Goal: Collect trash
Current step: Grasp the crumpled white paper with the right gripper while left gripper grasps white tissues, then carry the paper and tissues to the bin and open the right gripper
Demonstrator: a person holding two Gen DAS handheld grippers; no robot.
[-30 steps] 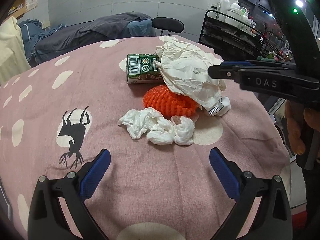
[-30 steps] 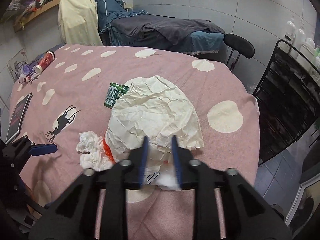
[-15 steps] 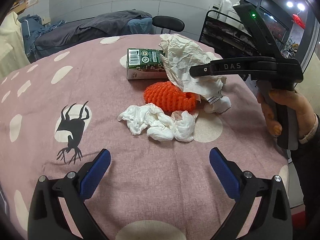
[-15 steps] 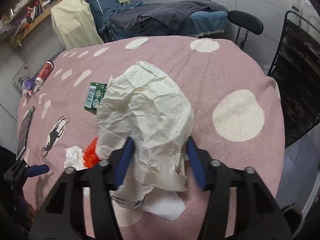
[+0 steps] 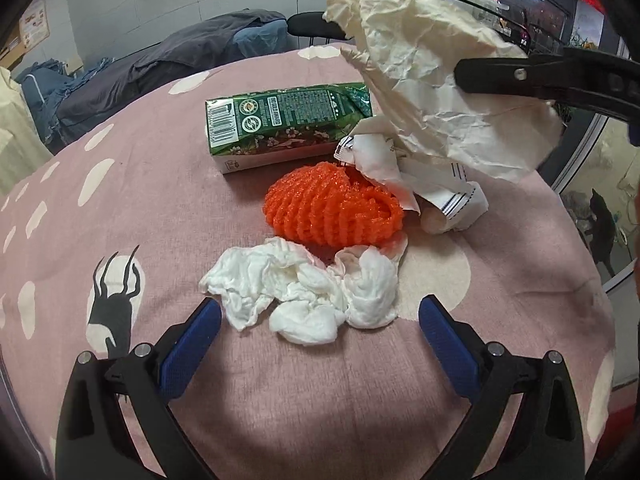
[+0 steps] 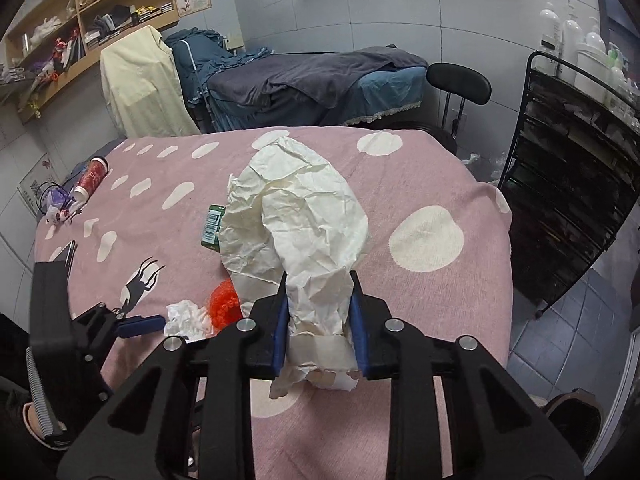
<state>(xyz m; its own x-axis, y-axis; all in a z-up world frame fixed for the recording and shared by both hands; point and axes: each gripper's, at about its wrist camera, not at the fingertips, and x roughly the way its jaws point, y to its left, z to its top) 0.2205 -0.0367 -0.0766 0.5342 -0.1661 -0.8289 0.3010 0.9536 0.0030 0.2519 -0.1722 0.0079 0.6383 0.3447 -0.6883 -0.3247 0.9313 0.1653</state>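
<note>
Trash sits in a loose heap mid-worktop [image 5: 168, 420]: tissue wad [image 5: 304, 292], orange net [image 5: 332, 212], green carton [image 5: 288, 124], printed wrapper [image 5: 448, 192]. Crumpled paper [image 6: 300, 224] is clamped at its lower end in the right claw [image 6: 319, 320], both pads pressing its sides, most of the sheet standing free above the heap. Left claw [image 5: 320, 344] gapes wide, holding nothing, its pads either side of the tissue wad and just short of it.

Handling, judged: paper light, springy, may tear or slip if pinched only at an edge; bunched part is the safer hold. Tissue soft, compresses to almost nothing; pinch across the thickest lump. Net elastic, could snag on the wrapper touching it. Carton stiff; grip across its narrow faces.
</note>
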